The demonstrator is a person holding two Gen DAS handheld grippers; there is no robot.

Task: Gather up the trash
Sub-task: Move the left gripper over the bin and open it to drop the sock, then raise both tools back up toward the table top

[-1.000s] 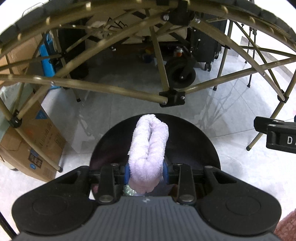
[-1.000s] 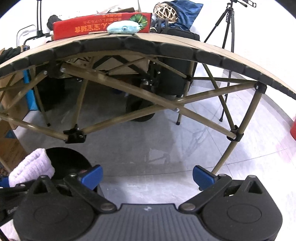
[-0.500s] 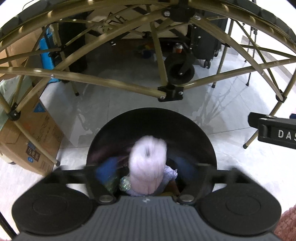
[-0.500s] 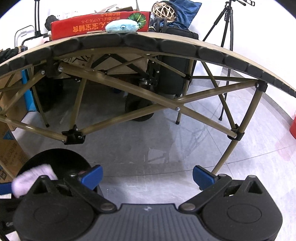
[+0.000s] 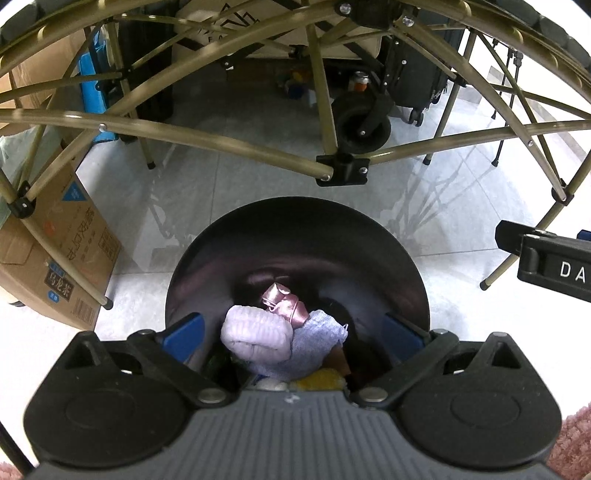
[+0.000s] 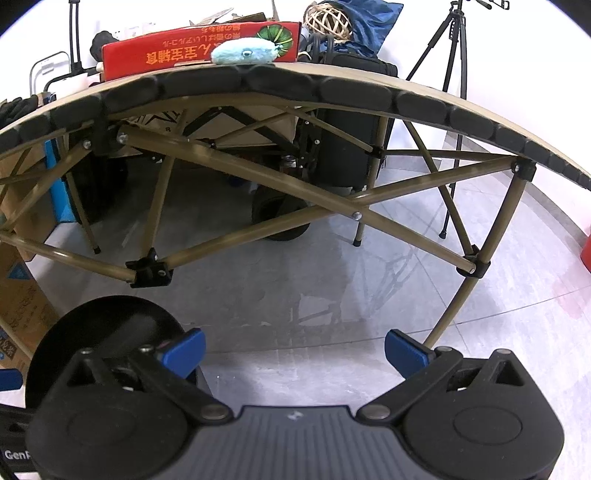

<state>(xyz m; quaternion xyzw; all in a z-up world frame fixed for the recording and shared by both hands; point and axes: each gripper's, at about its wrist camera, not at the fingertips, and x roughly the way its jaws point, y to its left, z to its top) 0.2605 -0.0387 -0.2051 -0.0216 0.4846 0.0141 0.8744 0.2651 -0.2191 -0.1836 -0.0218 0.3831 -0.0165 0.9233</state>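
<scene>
Left claw (image 5: 293, 332): blue pads spread wide apart, gripping nothing; it hangs directly above the mouth of the black bin (image 5: 388, 236)
Right claw (image 6: 293, 349): blue pads also wide apart and empty; it hangs over bare grey floor (image 6: 332, 295), to the right of the bin (image 6: 92, 314)
Lilac towel roll (image 5: 256, 334): lies inside the bin on top of the other trash, free of both pads
Other trash in bin: a pink satin piece (image 5: 286, 301) just behind the roll, touching it; a pale blue cloth (image 5: 314, 341) under and to the right of the roll; something yellow (image 5: 321, 380) at the near edge, partly hidden by the claw body
Bin: round, black, standing on the floor just in front of the folding table's olive legs (image 5: 236, 142)
Tabletop (image 6: 332, 86): seen from below its dark padded edge in the right wrist view; a red box (image 6: 177, 51), a light blue plush toy (image 6: 243, 51) and a wicker ball (image 6: 328, 20) rest on it
Surroundings: cardboard box (image 5: 70, 254) left of the bin; tripod (image 6: 458, 55) at the far right
</scene>
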